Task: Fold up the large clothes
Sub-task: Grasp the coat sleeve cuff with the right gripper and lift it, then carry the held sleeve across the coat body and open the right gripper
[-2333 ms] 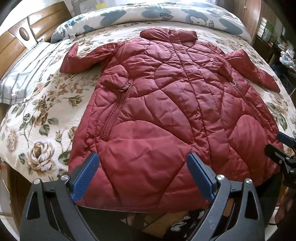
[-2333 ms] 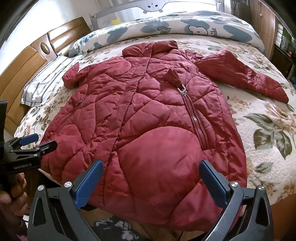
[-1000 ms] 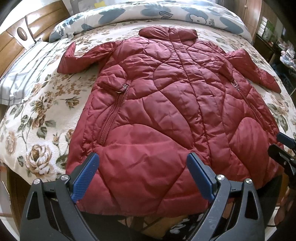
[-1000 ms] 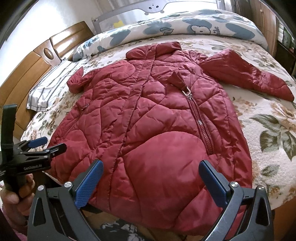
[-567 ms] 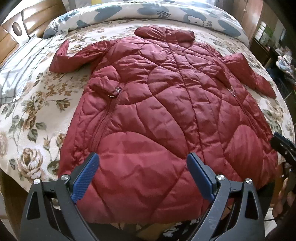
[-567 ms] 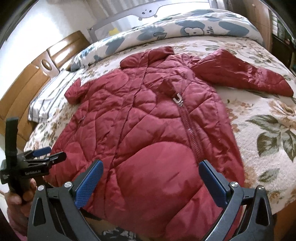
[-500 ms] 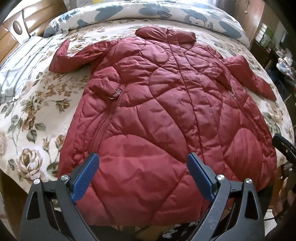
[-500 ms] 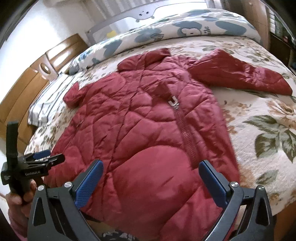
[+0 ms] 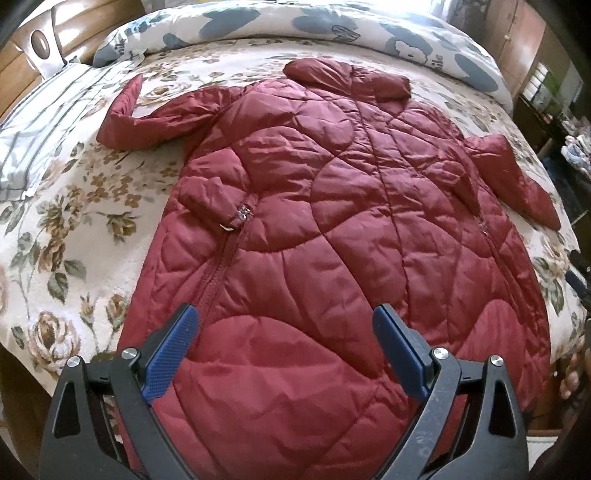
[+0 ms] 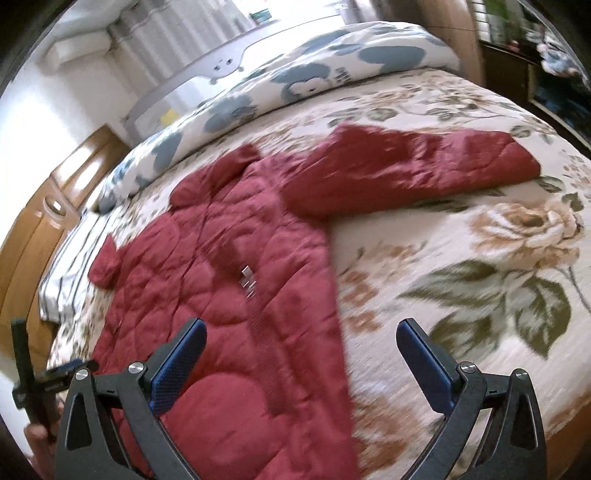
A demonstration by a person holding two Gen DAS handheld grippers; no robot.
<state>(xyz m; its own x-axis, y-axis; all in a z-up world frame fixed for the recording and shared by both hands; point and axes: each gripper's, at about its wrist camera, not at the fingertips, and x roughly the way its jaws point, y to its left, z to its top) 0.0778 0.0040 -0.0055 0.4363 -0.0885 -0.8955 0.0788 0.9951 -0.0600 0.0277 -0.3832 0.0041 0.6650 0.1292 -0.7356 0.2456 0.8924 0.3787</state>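
Observation:
A dark red quilted long coat (image 9: 332,236) lies flat on the bed, collar at the far end, hem toward me, both sleeves spread out. My left gripper (image 9: 284,347) is open and empty above the hem. My right gripper (image 10: 301,354) is open and empty over the coat's right edge (image 10: 258,295); the right sleeve (image 10: 406,166) lies ahead of it on the bedspread. The left gripper also shows at the lower left of the right wrist view (image 10: 55,376).
The bed has a floral bedspread (image 9: 66,236). A blue-and-white duvet (image 9: 258,22) lies rolled along the far side. A striped pillow (image 9: 33,122) and wooden headboard (image 9: 22,48) are at the left. Dark furniture (image 9: 554,96) stands at the right.
My right gripper has swung right and forward, now over the coat's right edge and the bedspread, with motion blur. My left gripper has moved slightly forward over the hem. Both stay open.

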